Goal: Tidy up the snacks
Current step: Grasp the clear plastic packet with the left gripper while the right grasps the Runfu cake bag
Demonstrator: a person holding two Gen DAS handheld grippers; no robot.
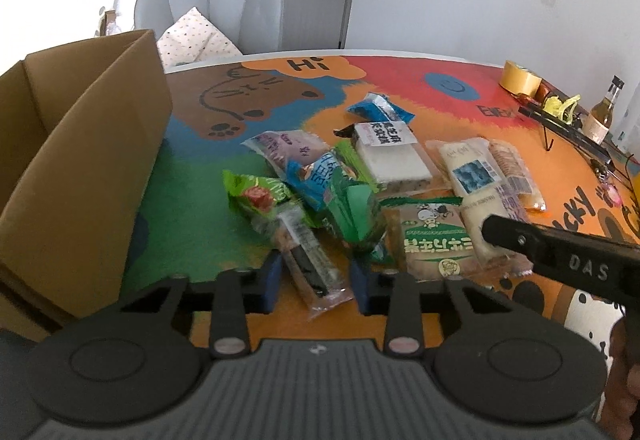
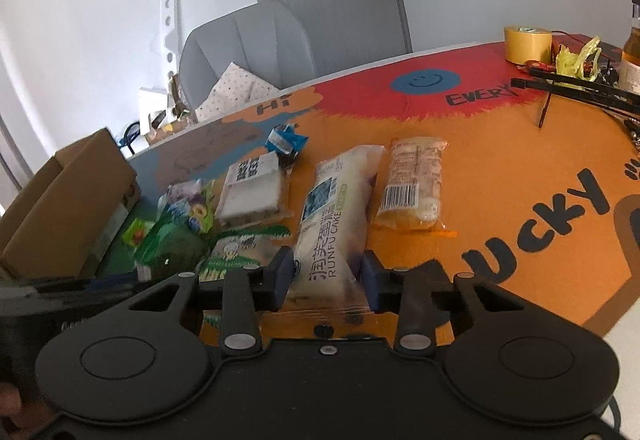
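Observation:
A heap of snack packets lies on the colourful table mat (image 2: 500, 168). My left gripper (image 1: 316, 280) is shut on a clear-wrapped dark bar snack (image 1: 310, 264) with a green printed top; its blue pads (image 1: 272, 280) press on both sides of the packet's near end. My right gripper (image 2: 326, 276) is shut on the near end of a long white RUNFU cake packet (image 2: 336, 208), which lies flat on the mat. In the left wrist view a black finger of the right gripper (image 1: 560, 252) reaches in from the right onto that cake packet (image 1: 476, 176).
An open cardboard box (image 1: 80, 168) stands at the left. Other packets lie around: a white slab cake (image 1: 394, 160), a blue packet (image 1: 380, 108), a tan green-labelled packet (image 1: 434, 244), a bun packet (image 2: 412, 184). A tape roll (image 1: 520, 78), a bottle (image 1: 602, 112) and clutter sit far right.

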